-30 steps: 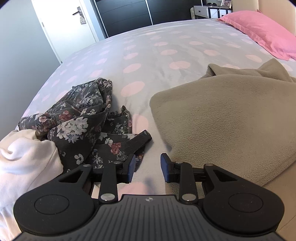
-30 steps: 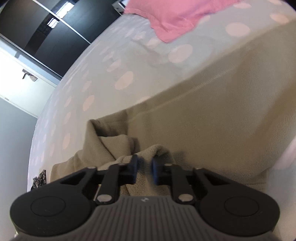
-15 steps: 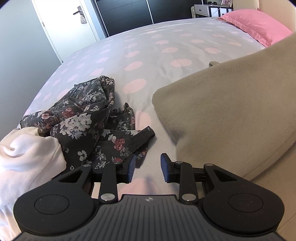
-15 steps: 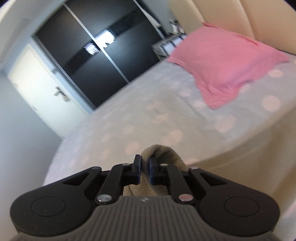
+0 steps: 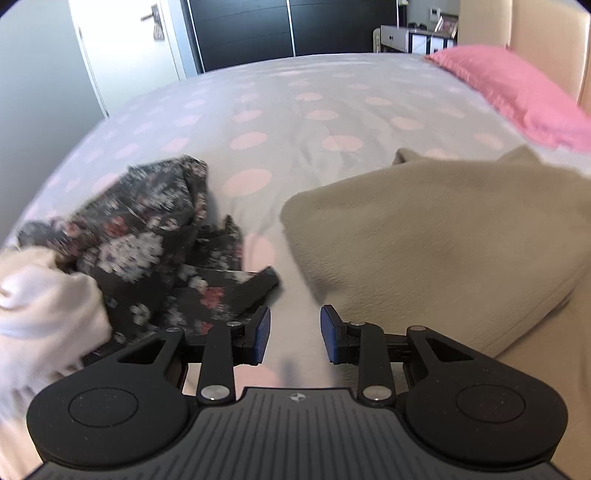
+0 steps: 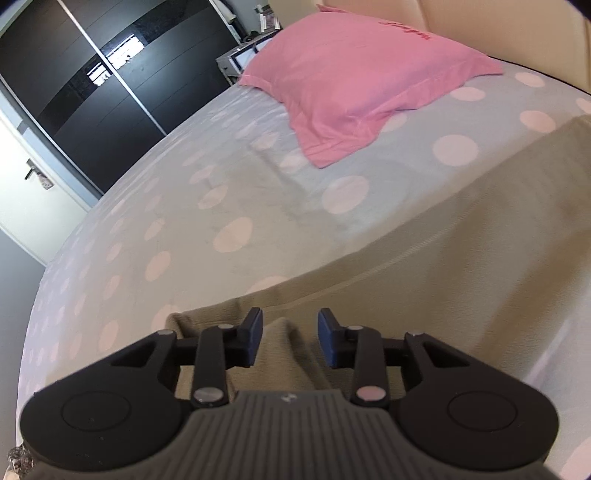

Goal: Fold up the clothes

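A beige fleece garment (image 5: 424, 236) lies spread on the polka-dot bed, right of my left gripper (image 5: 294, 334), which is open and empty above bare sheet. In the right wrist view the same beige garment (image 6: 461, 280) fills the lower right. My right gripper (image 6: 290, 334) is open just above a raised fold of it, with the fold between the jaws but not clamped. A dark floral garment (image 5: 155, 251) lies crumpled to the left, beside a white garment (image 5: 40, 299).
A pink pillow (image 6: 354, 77) lies at the head of the bed, also in the left wrist view (image 5: 517, 88). Behind the bed are a black wardrobe (image 6: 92, 81), a white door (image 5: 122, 55) and a small bedside unit (image 5: 413, 37). Beige headboard (image 6: 509, 26) at right.
My right gripper was shut on the beige garment and held it lifted; now it has opened and the fabric lies back down on the bed. The left gripper stayed open with slight camera movement.
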